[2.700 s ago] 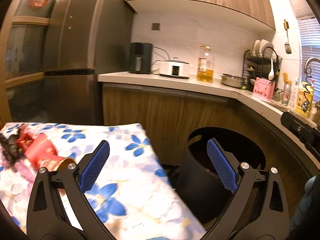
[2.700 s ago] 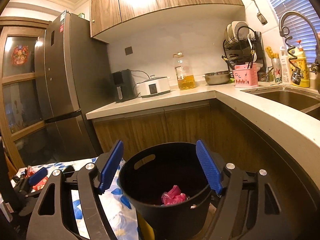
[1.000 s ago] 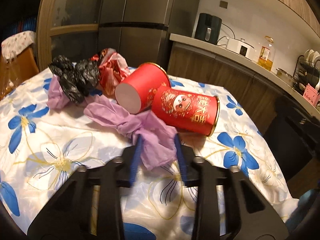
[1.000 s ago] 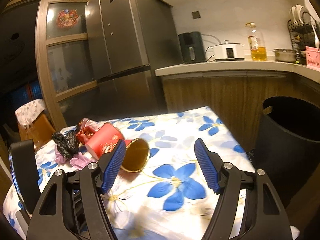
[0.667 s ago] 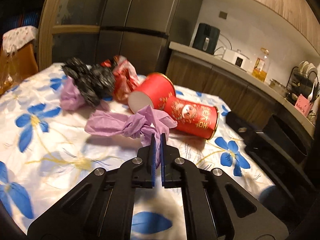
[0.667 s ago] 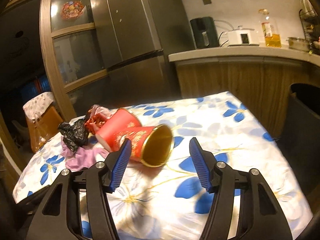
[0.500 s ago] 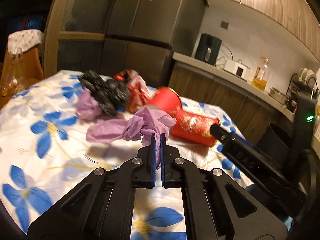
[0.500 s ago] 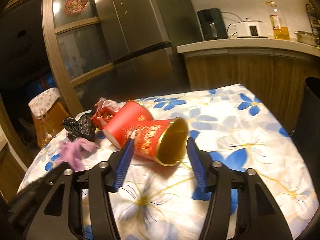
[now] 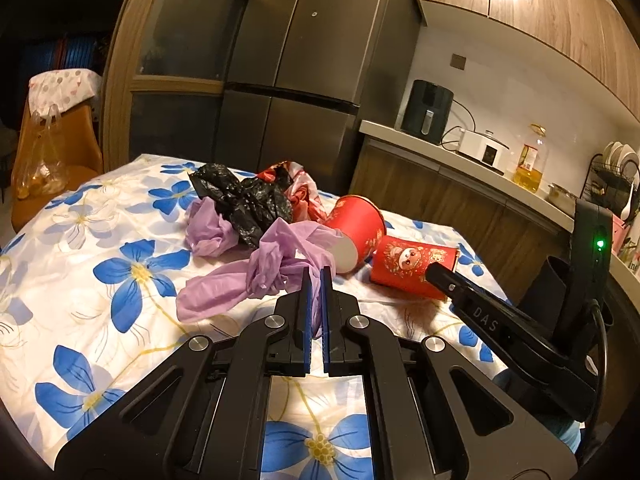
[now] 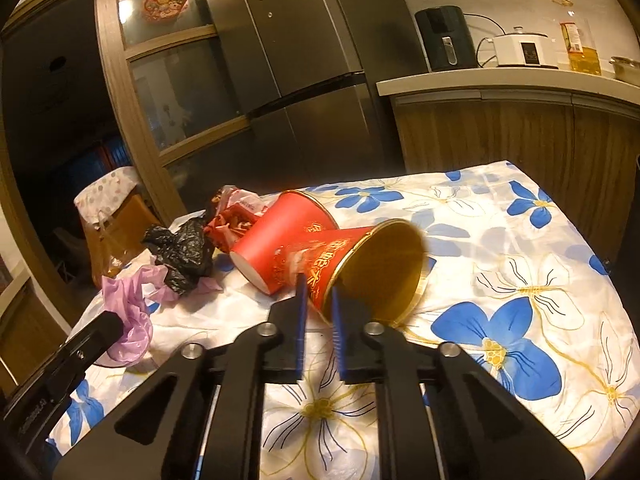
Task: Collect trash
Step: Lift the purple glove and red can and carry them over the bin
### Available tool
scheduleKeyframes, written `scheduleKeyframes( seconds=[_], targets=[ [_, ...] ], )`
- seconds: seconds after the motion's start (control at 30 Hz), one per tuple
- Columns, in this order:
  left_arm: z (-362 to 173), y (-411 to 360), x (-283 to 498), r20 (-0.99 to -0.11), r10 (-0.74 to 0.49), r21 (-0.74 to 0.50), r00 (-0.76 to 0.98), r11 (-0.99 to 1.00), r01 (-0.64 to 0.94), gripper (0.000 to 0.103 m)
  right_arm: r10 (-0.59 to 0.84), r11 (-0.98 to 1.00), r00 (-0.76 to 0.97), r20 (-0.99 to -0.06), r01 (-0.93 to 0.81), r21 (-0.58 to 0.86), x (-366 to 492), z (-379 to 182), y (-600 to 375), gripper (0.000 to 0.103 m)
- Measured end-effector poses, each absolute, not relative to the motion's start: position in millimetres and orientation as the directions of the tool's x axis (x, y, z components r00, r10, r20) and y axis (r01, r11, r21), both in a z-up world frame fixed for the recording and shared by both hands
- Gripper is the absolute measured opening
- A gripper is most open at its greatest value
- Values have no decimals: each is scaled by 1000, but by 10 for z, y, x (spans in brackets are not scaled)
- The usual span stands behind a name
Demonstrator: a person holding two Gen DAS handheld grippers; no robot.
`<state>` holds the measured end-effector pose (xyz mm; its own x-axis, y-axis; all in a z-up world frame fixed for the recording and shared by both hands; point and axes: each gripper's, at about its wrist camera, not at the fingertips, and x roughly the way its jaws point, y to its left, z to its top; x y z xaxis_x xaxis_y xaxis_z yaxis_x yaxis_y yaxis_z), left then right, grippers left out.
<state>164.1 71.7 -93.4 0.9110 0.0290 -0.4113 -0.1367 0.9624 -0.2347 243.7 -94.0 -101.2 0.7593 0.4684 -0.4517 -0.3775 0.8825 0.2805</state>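
Note:
On the flowered tablecloth [image 9: 120, 288] lies a heap of trash. My left gripper [image 9: 316, 271] is shut on a crumpled purple plastic bag [image 9: 272, 264], which hangs a little above the cloth. A red paper cup [image 10: 372, 268] lies on its side with its gold mouth towards me. My right gripper [image 10: 318, 284] is closing, and its pads pinch the cup's wall at the left of the rim. From the left wrist view the right gripper's finger [image 9: 460, 284] meets that same cup [image 9: 412, 266]. A second red cup [image 10: 280, 232] lies just behind.
A black bag [image 9: 244, 200], a second purple bag [image 9: 208, 228] and a red wrapper [image 9: 296, 184] lie at the back of the heap. A dark bin [image 10: 632, 220] stands past the table's right edge. Fridge, counter and a chair with a bag surround the table.
My left gripper closed on the purple bag and lifted it off the cloth. My right gripper moved in on the lying cup and its wide jaws narrowed onto the rim.

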Motion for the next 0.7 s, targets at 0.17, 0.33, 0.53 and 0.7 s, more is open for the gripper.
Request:
scheduleKeyframes(
  seconds=[0.17, 0.33, 0.53, 0.7],
  targets=[
    [-902, 676, 1617, -409, 32, -225, 912, 965, -135, 3, 476, 879, 764, -435, -402, 257, 2353, -949, -938, 6],
    [-851, 609, 1589, -402, 33, -211, 915, 969, -127, 3, 476, 879, 779, -408, -405, 251, 2202, -840, -1049, 5],
    [-768, 497, 1536, -388, 28, -195, 921, 974, -112, 3, 467, 883, 802, -372, -398, 249, 1995, -683, -1267, 5],
    [-693, 366, 1498, -383, 18, -181, 924, 979, -94, 3, 440, 895, 831, -341, -378, 236, 1797, -574, -1512, 5]
  ],
)
